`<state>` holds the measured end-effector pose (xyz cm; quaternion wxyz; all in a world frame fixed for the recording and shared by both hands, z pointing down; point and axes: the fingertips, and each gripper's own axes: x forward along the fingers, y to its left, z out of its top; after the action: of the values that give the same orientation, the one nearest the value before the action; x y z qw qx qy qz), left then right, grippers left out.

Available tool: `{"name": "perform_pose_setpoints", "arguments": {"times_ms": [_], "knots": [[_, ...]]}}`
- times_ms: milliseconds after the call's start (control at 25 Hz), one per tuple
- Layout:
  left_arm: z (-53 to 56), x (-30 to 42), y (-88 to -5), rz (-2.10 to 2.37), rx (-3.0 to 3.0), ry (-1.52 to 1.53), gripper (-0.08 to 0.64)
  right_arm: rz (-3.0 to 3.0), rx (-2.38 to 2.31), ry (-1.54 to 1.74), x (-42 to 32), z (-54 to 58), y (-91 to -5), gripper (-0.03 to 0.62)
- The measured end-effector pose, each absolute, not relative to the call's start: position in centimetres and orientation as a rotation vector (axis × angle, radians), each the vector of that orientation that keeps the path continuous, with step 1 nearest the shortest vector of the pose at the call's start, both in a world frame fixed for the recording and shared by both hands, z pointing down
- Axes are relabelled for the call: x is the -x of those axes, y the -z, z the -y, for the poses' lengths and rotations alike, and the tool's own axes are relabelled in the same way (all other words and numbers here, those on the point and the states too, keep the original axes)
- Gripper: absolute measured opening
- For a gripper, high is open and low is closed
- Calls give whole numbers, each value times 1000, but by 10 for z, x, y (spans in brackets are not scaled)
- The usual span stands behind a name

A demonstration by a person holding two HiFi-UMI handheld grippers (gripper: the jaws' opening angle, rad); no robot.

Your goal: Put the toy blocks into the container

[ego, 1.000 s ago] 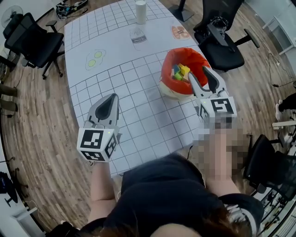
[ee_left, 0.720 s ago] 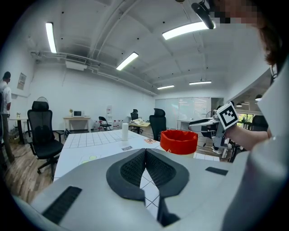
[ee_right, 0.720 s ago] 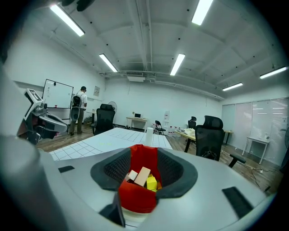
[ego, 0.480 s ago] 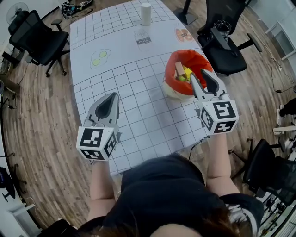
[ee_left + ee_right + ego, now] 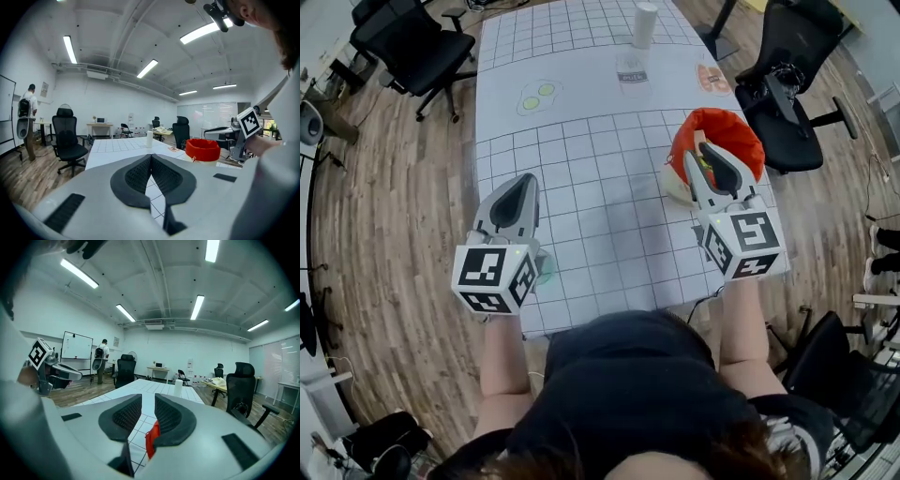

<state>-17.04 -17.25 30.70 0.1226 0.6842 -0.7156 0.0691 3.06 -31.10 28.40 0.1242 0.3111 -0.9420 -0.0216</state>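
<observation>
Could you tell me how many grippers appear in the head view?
2: the left gripper, shut, over the table's near left; the right gripper, empty jaws just closing partway, by the red container.

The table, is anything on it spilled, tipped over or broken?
Nothing stands out. The red container sits upright near the right edge of the table with the blocks inside it. The white cylinder stands upright at the far end, and no spills or loose blocks show.
</observation>
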Motion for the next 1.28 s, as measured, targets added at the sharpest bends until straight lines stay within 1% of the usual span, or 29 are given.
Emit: {"name": "perform_pose_setpoints", "arguments": {"times_ms": [520,1280], "knots": [[126,221,-317,2233,-1773,-161,26,2781,-721,-3,26,290,-305,17],[106,235,-331,2268,-1652,-163,26,2754,-588,-44,49,277,-326,15]]}}
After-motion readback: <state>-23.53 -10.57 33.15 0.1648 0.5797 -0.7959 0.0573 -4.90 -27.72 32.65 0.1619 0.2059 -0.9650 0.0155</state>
